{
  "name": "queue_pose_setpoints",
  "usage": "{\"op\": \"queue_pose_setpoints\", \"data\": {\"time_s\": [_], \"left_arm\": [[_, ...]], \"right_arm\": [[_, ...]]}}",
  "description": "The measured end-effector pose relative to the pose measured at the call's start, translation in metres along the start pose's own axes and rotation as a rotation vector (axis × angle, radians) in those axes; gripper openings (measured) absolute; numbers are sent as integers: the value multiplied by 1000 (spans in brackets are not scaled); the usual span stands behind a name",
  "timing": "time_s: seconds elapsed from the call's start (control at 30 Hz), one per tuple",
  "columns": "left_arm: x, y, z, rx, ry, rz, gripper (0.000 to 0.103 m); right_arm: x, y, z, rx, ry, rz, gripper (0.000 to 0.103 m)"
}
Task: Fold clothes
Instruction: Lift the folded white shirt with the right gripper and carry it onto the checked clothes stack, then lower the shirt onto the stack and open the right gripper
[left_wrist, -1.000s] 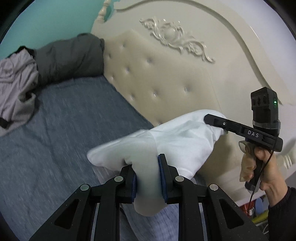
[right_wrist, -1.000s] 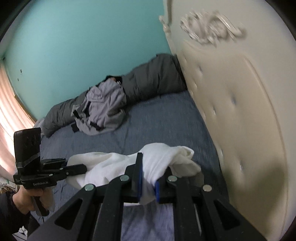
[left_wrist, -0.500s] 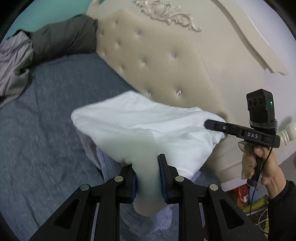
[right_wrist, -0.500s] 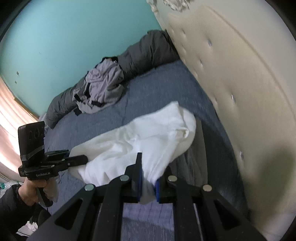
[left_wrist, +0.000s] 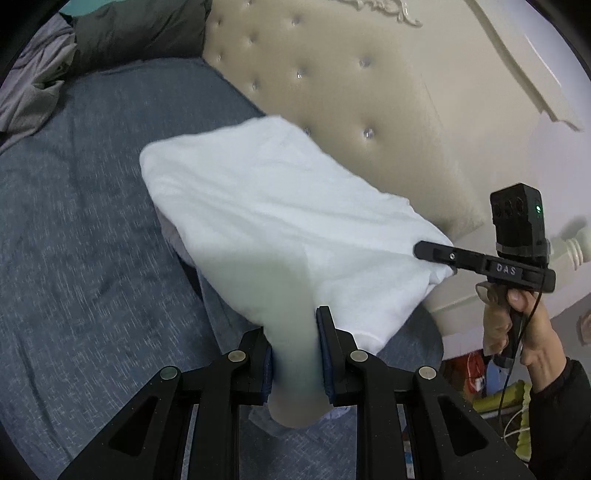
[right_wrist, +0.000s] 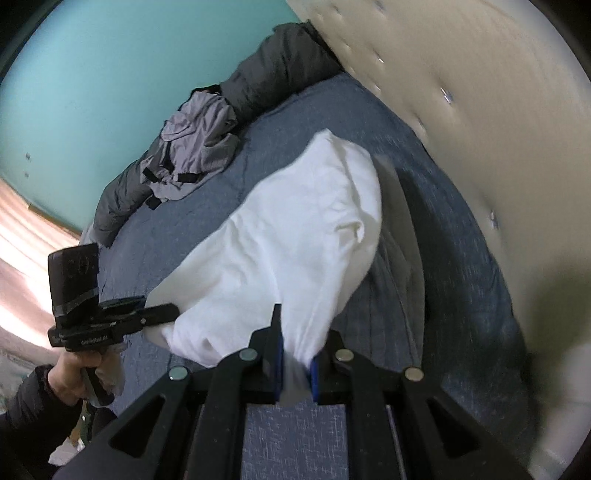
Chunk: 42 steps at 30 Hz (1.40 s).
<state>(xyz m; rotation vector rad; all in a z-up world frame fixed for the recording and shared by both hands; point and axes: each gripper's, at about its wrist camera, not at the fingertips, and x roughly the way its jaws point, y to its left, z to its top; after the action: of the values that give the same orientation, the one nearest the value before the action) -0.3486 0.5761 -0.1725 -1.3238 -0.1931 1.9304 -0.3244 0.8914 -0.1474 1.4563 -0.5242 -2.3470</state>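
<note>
Two grippers are used together here, and the work is done over a wide bed (left_wrist: 74, 258) covered in blue-grey cloth, with a padded cream headboard (left_wrist: 351, 92) just beside it. The step in hand is judged to be the laying down of the white garment (left_wrist: 266, 206), so that its far part comes to rest flat on the bed.

The white garment is held in the air above the bed, near the headboard. It is stretched between the two grippers and bulges upward in the middle; its far edge hangs lowest. A striped pale cloth appears under it, but what it is cannot be told.

The left gripper (left_wrist: 293, 354) is clenched on a thick bunch of the near edge. The right gripper (right_wrist: 295, 363) is clenched on a thinner bunch of the other near corner.

For a good result, both corners should be kept at the same height and the cloth between them should be kept tight, so that no wrinkle is laid into the fold. The far edge should be allowed to touch the bed first, and then the rest should be lowered slowly toward the person. The grip should not be released before the garment lies flat. The grey jacket (right_wrist: 195, 147) and the dark quilt (right_wrist: 277, 62) lie well apart and are not in the way.
</note>
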Motion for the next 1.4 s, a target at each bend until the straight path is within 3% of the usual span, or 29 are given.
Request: {"op": "queue_pose_setpoints", "data": {"time_s": [0.17, 0.3, 0.43, 0.5, 0.6, 0.9, 1.17, 1.4], "left_arm": [[-5, 7, -6, -18, -2, -16, 26], [-22, 8, -14, 4, -19, 4, 26], [-47, 1, -13, 60, -87, 57, 26], [-56, -6, -9, 99, -128, 81, 26], [-56, -16, -1, 127, -139, 73, 26], [-13, -26, -6, 154, -74, 82, 26], [21, -20, -34, 174, -46, 88, 25], [28, -19, -35, 187, -43, 90, 25]], "right_arm": [[4, -15, -16, 18, 14, -41, 15], [-4, -22, -23, 1, 27, -148, 18], [-28, -27, -24, 6, -46, -241, 18], [-43, -21, -21, 10, -128, -202, 18], [-43, -4, -14, -27, -165, -177, 18], [8, 20, -15, -89, -127, -155, 18], [42, 7, -36, -93, -100, -200, 18], [47, -2, -45, -76, -89, -204, 17]]}}
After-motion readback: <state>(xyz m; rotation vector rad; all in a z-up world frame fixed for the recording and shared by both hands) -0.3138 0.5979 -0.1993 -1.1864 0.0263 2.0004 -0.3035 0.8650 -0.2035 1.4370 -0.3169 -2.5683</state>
